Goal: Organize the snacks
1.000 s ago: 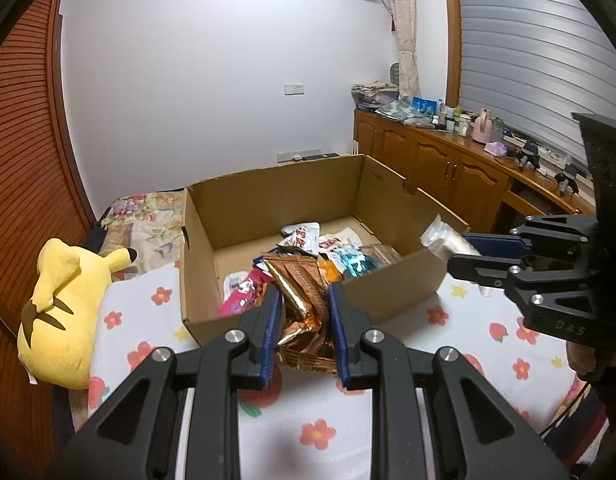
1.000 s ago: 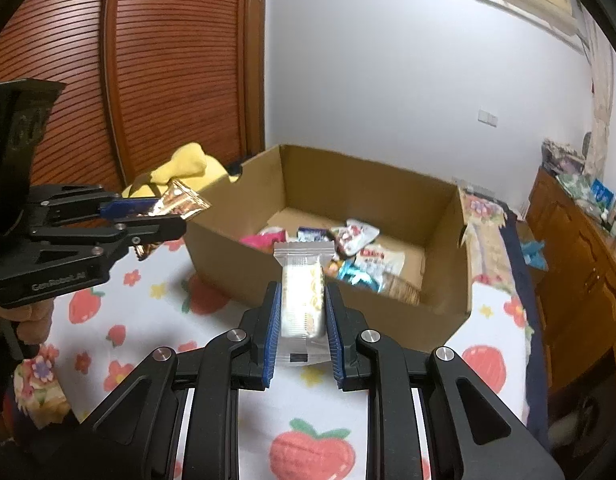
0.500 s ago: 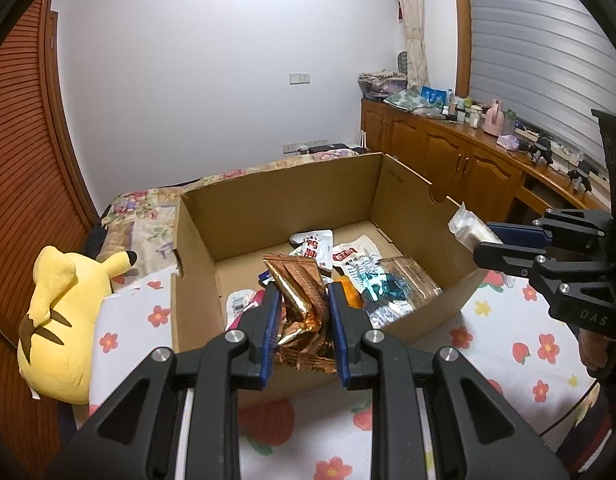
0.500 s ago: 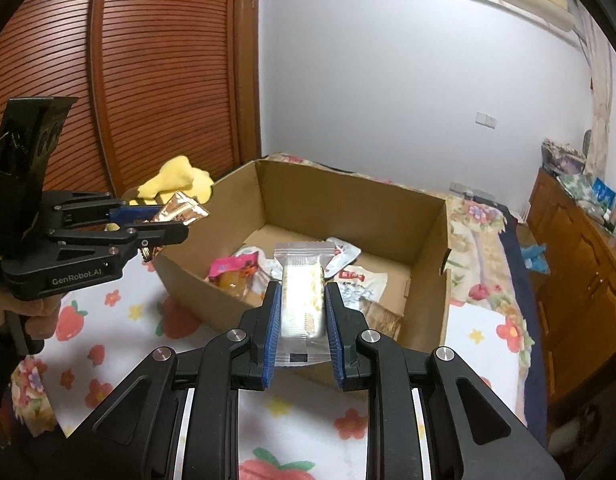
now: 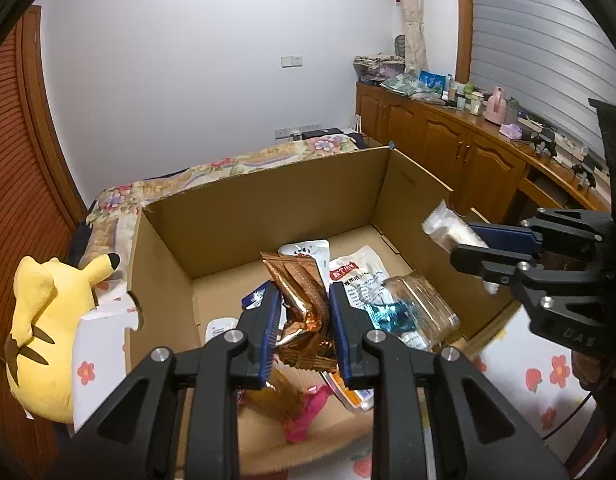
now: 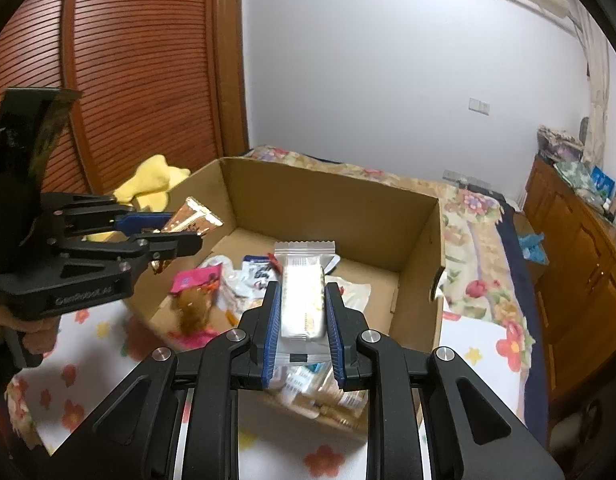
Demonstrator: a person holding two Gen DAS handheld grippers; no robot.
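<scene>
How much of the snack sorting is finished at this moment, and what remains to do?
Done: several packets already lie in the cardboard box. In hand: the left gripper grips a copper foil packet over the box, and the right gripper grips a clear packet above it. Left: both packets must be released inside. No other loose snacks show on the flowered cover.

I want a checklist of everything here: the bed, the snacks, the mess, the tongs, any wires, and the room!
Surface: flower-print sheet on a bed.
Job's things: cardboard box holding loose snack packets; copper foil packet; clear wrapped biscuit pack.
Clutter: yellow plush toy beside the box.
Grippers: left tongs shut on the copper foil packet; right tongs shut on the clear wrapped biscuit pack, both over the box.
Cables: thin dark cable under the right tongs.
Surroundings: wooden cabinets, white wall, slatted wooden door.
</scene>
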